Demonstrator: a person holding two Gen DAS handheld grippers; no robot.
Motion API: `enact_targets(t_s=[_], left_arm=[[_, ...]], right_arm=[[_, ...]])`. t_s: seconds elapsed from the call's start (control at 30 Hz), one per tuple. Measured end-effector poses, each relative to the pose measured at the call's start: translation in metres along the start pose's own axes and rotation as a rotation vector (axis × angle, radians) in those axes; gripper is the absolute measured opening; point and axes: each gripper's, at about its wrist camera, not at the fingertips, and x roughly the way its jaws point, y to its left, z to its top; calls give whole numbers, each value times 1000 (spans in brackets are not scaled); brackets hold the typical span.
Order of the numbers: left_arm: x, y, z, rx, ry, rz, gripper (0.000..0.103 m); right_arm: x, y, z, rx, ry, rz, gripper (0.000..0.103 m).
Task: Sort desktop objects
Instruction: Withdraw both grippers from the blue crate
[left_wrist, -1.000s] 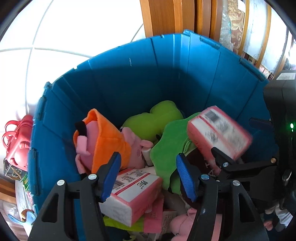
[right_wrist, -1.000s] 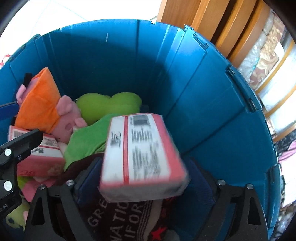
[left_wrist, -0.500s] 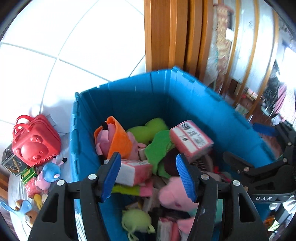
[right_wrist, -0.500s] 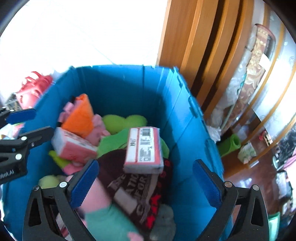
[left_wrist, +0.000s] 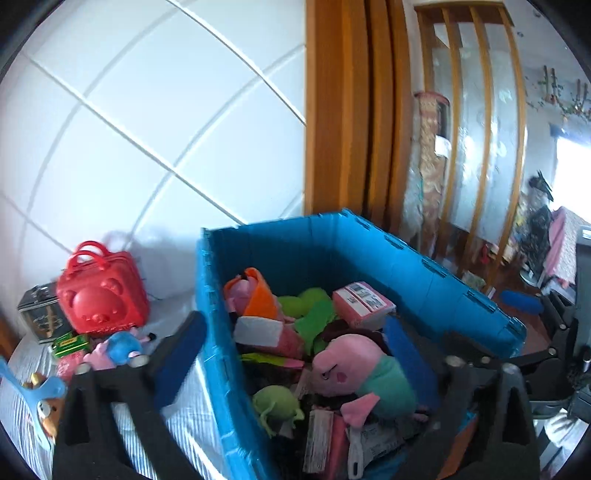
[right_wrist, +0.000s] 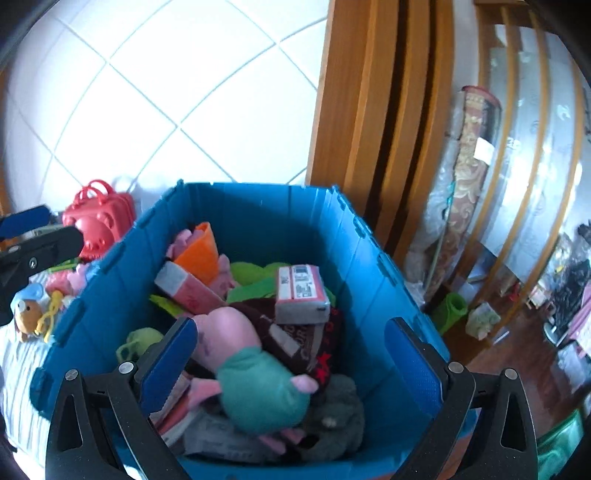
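A blue crate (left_wrist: 436, 280) (right_wrist: 388, 280) holds plush toys and boxes. A pink box with a barcode label (left_wrist: 364, 304) (right_wrist: 301, 295) lies on top of dark cloth and green plush at the back. A pink pig plush in a teal shirt (left_wrist: 354, 373) (right_wrist: 251, 365) lies near the front. Another pink box (left_wrist: 264, 334) (right_wrist: 184, 288) leans by an orange-hooded plush (left_wrist: 255, 295). My left gripper (left_wrist: 295, 350) is open and empty above the crate's left wall. My right gripper (right_wrist: 291, 354) is open and empty above the crate.
A red bear-shaped case (left_wrist: 101, 291) (right_wrist: 99, 218) stands left of the crate on a striped cloth. Small toys (left_wrist: 118, 349), a green box (left_wrist: 70, 343) and a metal box (left_wrist: 40, 317) lie around it. A wooden door frame (left_wrist: 351, 110) rises behind the crate.
The pink barcode box has left my right gripper and now lies in the crate. Both grippers have pulled up and back from inside the crate, and the left jaws have opened wider.
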Motion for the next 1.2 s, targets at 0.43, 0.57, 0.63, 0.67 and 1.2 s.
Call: enact_targets(t_s=[0.43,0.57,0.63,0.67,1.2], left_arm=[[-37,19,-41,-21,1,69,103],[-39,21,-45,-13,-3,92,103],[-40,21,-46,-10,-10,91,103],[-40,21,-47,-9,-15,92,103],[-27,3,-47,1,-11,76,103]], right_arm=[[-35,34,-28,13,-76,-4,103],[-30,37,-29,17,-66,-1,103],[-29,36,-31,21,-66,2,103],[-28,35,-31,25,-65,1,103],[-23,11,-37,57,-48,-20,103]])
